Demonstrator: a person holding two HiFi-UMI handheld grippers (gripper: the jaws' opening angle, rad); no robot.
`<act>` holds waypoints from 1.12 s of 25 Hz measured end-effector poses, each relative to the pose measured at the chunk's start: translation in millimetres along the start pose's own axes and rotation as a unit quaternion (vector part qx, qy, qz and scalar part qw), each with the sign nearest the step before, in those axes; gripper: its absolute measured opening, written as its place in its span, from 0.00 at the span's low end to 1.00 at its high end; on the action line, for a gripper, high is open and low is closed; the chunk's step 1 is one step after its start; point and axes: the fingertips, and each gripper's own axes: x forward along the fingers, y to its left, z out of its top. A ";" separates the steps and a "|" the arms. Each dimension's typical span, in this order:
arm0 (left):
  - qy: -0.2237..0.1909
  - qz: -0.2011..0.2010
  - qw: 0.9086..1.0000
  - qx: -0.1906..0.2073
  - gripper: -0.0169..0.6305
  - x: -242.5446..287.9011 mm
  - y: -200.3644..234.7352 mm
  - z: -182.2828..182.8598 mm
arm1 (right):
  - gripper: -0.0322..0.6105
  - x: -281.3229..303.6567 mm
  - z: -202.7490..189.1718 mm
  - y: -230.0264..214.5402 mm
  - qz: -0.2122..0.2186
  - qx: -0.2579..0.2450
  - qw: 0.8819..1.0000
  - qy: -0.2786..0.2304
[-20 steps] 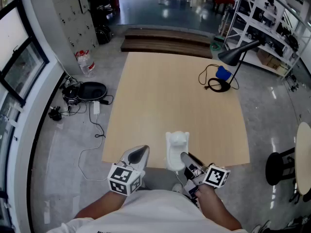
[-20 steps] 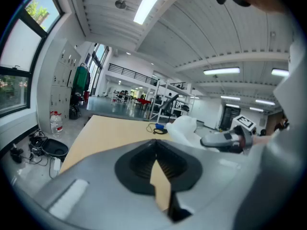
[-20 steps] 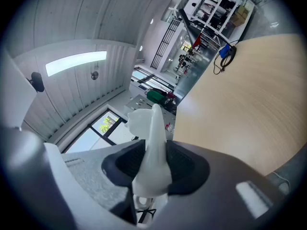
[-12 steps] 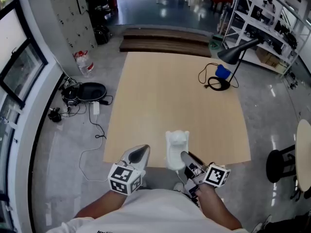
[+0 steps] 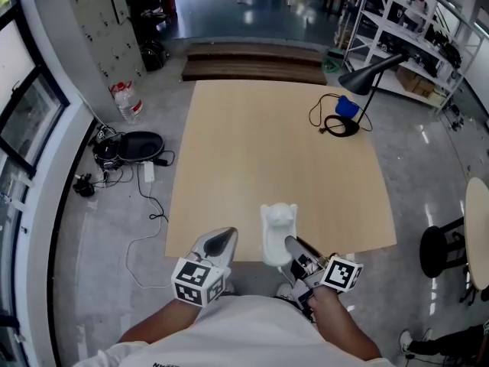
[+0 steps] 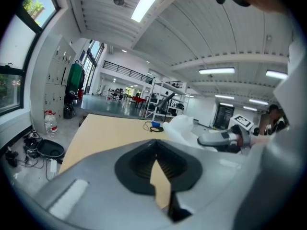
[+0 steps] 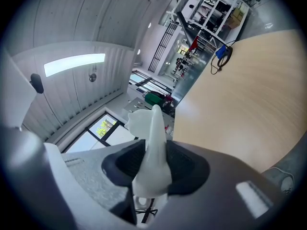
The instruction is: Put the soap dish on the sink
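Right tongs (image 5: 290,246) are clamping the white soap dish (image 5: 277,232), their dark pads pressing on both faces of its thin edge, as the right gripper view is showing. Left tongs (image 5: 218,241) are carrying nothing, with their jaw tips meeting.

In the head view the dish is hanging over the near edge of the pale wooden table (image 5: 267,144), at 6 o'clock on its top. Its long axis is running from the jaws toward 12 o'clock. Whether it is touching the wood I cannot tell. The left tongs are sitting just beside it at 9 o'clock, apart from it.

No sink is showing in any view. Only a black lamp (image 5: 367,82) and a blue object (image 5: 349,107) are standing on the table, toward 2 o'clock. The right hand is therefore the one placed to carry the dish, but the direction cannot be read yet.
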 end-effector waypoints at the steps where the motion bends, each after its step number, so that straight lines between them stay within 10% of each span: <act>1: 0.001 -0.003 1.000 0.000 0.04 -0.6 1.1 -0.5 | 0.26 1.0 -1.5 0.5 -0.002 -0.001 1.000 -0.001; 28: 0.057 -0.193 0.977 0.066 0.04 21.2 -60.6 -11.5 | 0.26 -89.5 -19.5 3.8 -0.107 0.020 0.978 -0.177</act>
